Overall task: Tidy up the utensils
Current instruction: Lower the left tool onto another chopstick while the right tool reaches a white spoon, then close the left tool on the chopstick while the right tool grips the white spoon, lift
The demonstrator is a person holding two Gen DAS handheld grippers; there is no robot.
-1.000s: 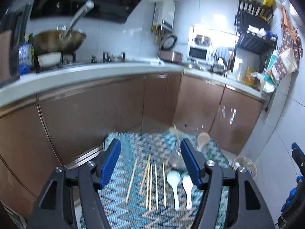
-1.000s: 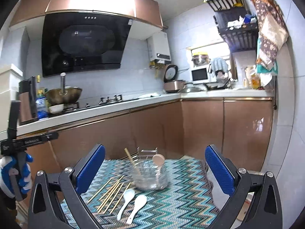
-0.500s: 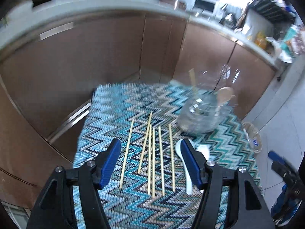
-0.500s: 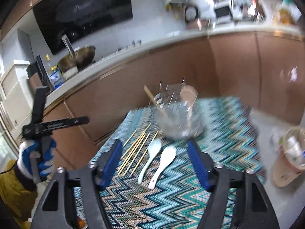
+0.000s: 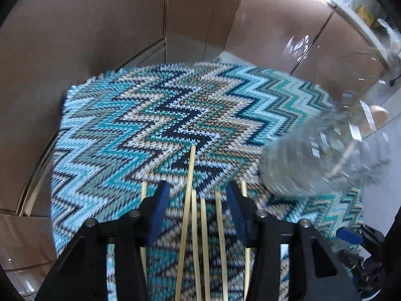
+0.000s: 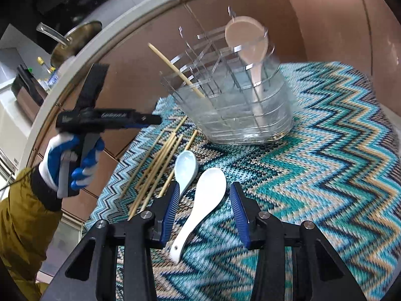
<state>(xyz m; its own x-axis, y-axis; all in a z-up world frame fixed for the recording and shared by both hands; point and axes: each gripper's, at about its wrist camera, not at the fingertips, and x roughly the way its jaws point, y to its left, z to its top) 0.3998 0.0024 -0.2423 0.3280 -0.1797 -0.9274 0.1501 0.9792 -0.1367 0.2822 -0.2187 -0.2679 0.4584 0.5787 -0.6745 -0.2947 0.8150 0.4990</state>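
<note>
Pick step: both tools' jaws have just been closing, nothing gripped yet. Left tool (image 5: 196, 200) straddles chopsticks (image 5: 204, 225), right tool (image 6: 204, 200) a white spoon (image 6: 203, 200) on the table (image 6: 325, 175). Next: pinch, lift, drop into holder (image 6: 238, 105).

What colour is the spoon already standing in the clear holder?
Pale pinkish beige spoon, upright in the clear holder; right wrist view shows it best.
</note>
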